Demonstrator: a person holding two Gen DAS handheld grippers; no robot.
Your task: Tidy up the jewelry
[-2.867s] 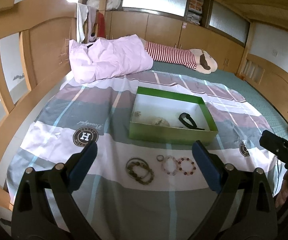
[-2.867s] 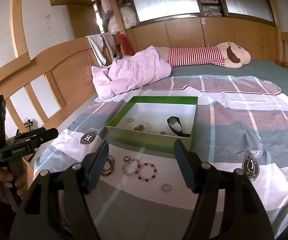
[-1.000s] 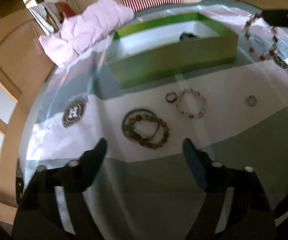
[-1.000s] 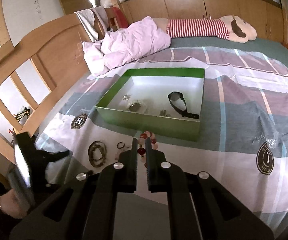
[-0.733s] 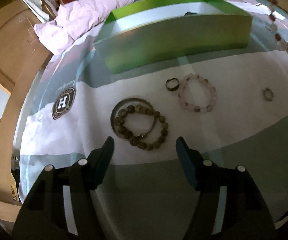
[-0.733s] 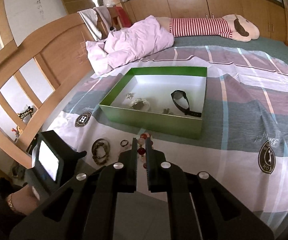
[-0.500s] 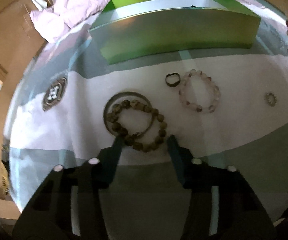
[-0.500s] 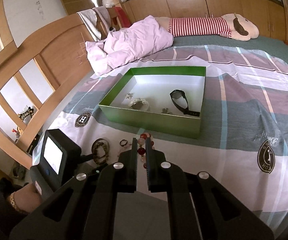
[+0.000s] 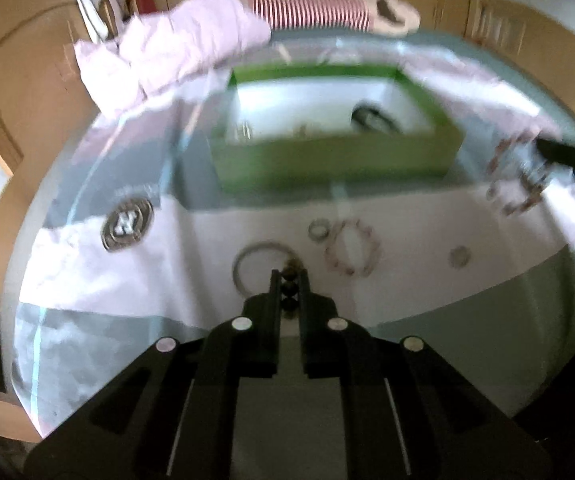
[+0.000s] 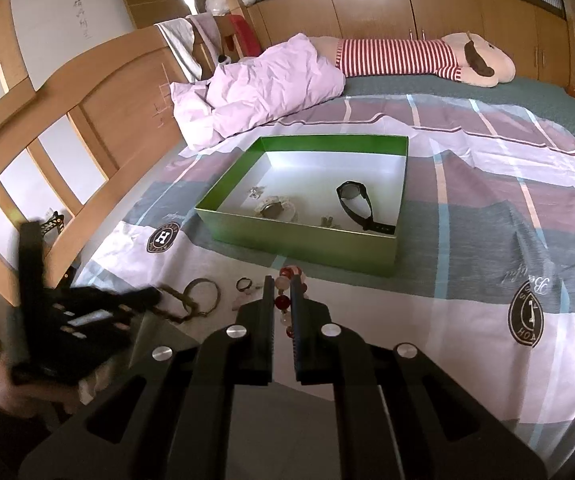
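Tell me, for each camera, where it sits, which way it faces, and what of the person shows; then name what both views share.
Left wrist: on the left gripper, angled down at the bed; jaws shut on a dark bead bracelet; no hand visible.
Right wrist: on the right gripper, facing the headboard end; jaws shut on a red-and-pale bead bracelet; the person's left hand shows lower left.
Shared: green box, metal bangle, small ring.
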